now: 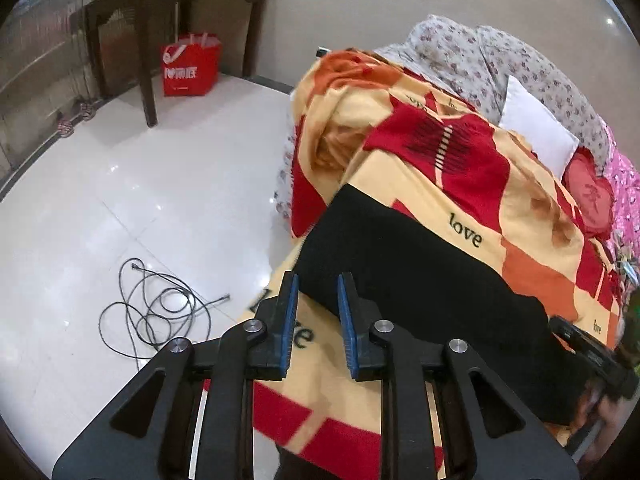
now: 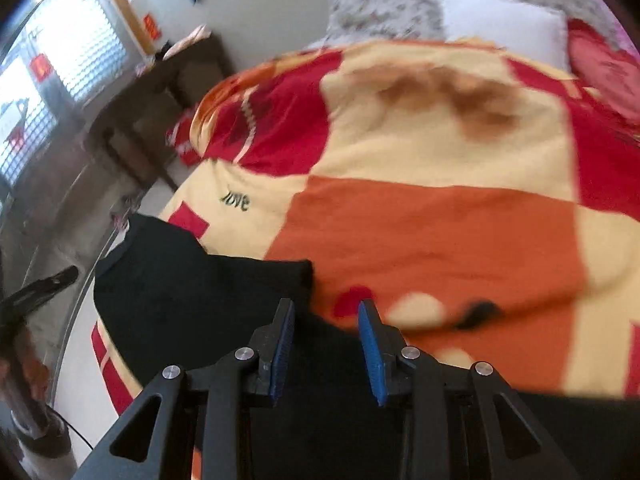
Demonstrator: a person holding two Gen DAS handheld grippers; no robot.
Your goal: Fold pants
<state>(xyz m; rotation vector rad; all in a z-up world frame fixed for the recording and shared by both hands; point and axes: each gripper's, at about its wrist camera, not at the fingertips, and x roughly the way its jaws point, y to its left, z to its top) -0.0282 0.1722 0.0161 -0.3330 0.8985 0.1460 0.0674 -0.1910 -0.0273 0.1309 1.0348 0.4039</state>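
Black pants lie across the bed's blanket, lower centre of frame. Left claw and right claw both gape, empty. A cable sprawls lower left; red bag and dark table upper left.

Left gripper and right gripper: both built of matte black angular linkage arms with triangular cut-outs, joined by round silver pivot screws. Each finger carries a ribbed blue pad on its inner face, set in a black holder.
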